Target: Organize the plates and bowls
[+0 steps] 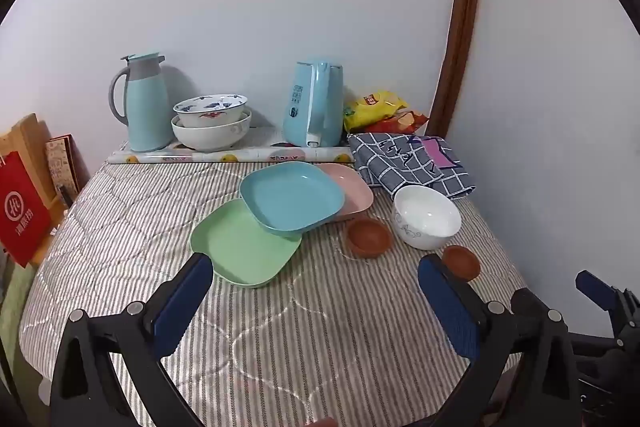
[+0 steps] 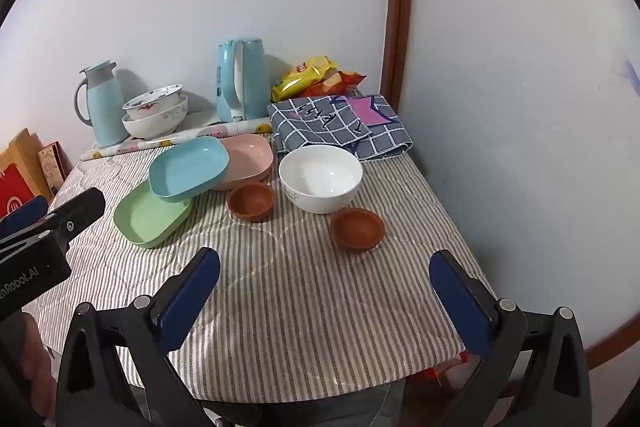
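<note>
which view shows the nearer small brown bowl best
The right wrist view: the nearer small brown bowl sits whole and unblocked in front of the white bowl, its rim and inside visible. In the left wrist view the same bowl is partly hidden behind a finger of the left hand-held gripper.

A striped cloth (image 2: pixel 304 307) covers the table, bearing three overlapping plates (image 2: pixel 188 169), a white bowl (image 2: pixel 320 179), two brown bowls (image 2: pixel 357 229) and a folded checked cloth (image 2: pixel 340 127).
</note>
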The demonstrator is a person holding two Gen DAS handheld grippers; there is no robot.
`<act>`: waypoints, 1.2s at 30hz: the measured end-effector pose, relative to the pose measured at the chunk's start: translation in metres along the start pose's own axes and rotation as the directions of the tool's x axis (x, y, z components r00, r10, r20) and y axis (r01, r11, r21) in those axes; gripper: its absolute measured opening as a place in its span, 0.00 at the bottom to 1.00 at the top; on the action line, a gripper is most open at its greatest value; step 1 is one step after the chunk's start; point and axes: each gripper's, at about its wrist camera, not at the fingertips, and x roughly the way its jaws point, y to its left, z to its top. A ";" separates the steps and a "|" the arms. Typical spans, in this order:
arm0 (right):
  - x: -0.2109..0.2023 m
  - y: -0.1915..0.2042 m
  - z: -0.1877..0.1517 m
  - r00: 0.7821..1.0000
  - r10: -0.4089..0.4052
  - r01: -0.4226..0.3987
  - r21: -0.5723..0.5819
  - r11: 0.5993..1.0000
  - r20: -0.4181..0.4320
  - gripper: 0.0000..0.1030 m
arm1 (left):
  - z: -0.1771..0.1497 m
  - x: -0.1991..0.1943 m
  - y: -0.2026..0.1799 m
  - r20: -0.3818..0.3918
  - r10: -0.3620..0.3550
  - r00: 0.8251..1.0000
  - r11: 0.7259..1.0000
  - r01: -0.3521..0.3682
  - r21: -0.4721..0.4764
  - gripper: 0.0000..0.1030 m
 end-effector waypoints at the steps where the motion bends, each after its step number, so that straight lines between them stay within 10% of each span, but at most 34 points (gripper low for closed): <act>1: 0.001 0.000 0.000 1.000 -0.006 0.006 -0.007 1.000 -0.024 1.00 | 0.003 0.004 -0.012 -0.025 0.009 1.000 0.999 -0.008 0.036 1.00; 36: -0.010 -0.008 0.005 0.999 -0.033 0.033 0.032 0.999 -0.010 1.00 | -0.001 -0.001 0.011 -0.015 -0.050 0.999 0.997 0.049 -0.059 1.00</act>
